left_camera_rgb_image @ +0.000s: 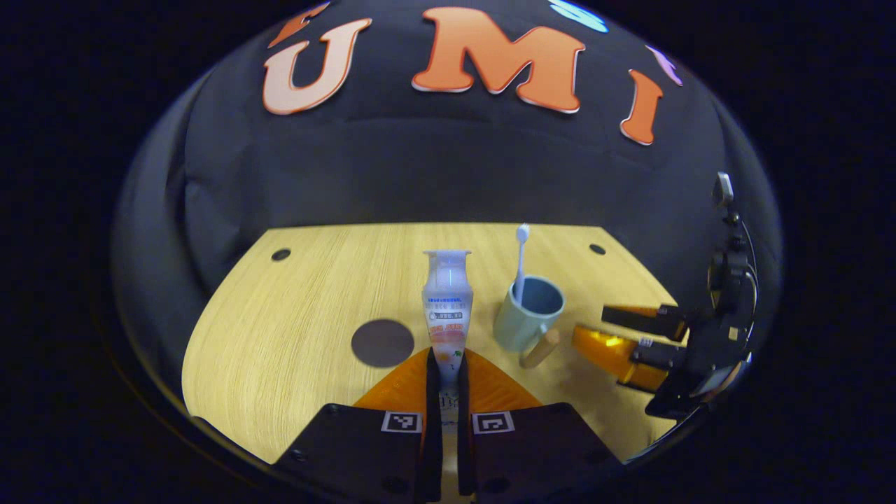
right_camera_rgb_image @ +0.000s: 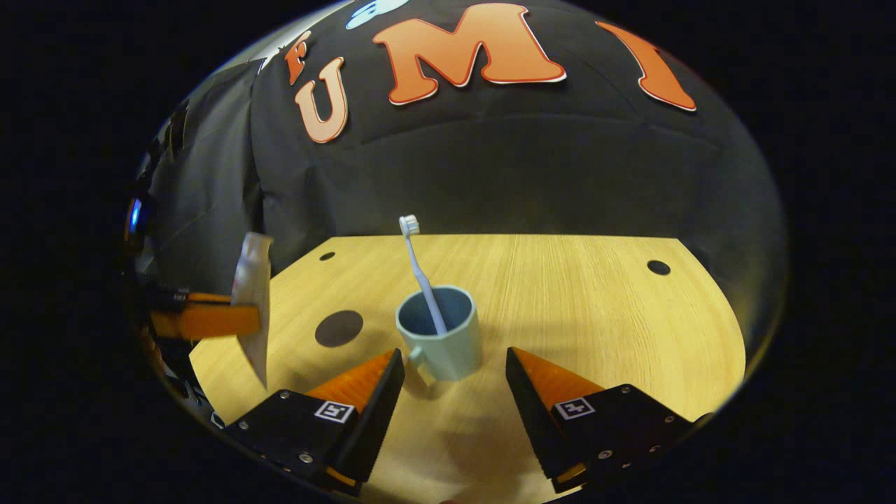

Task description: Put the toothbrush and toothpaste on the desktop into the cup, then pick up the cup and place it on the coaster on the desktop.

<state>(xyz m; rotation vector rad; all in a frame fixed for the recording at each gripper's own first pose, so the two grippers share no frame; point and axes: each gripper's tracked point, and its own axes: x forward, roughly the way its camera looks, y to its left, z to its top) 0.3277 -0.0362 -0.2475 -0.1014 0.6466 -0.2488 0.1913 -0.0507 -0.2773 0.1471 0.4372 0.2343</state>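
My left gripper (left_camera_rgb_image: 448,381) is shut on a white toothpaste tube (left_camera_rgb_image: 447,308), held upright above the wooden desktop (left_camera_rgb_image: 294,308). Seen from the right gripper view, that tube (right_camera_rgb_image: 253,308) hangs at the far left in the left gripper's orange fingers (right_camera_rgb_image: 206,320). A pale blue cup (left_camera_rgb_image: 526,315) with a wooden handle stands just right of the tube, with a white toothbrush (left_camera_rgb_image: 521,260) leaning in it. My right gripper (right_camera_rgb_image: 455,367) is open, its fingers either side of the cup (right_camera_rgb_image: 441,332) and short of it; the toothbrush (right_camera_rgb_image: 420,269) stands inside. The right gripper (left_camera_rgb_image: 633,343) appears right of the cup.
A dark round coaster (left_camera_rgb_image: 382,342) lies on the desktop left of the cup, also visible as the coaster (right_camera_rgb_image: 339,327) in the right gripper view. Small dark holes (right_camera_rgb_image: 658,267) mark the desktop's far corners. Black cloth walls close the back and sides.
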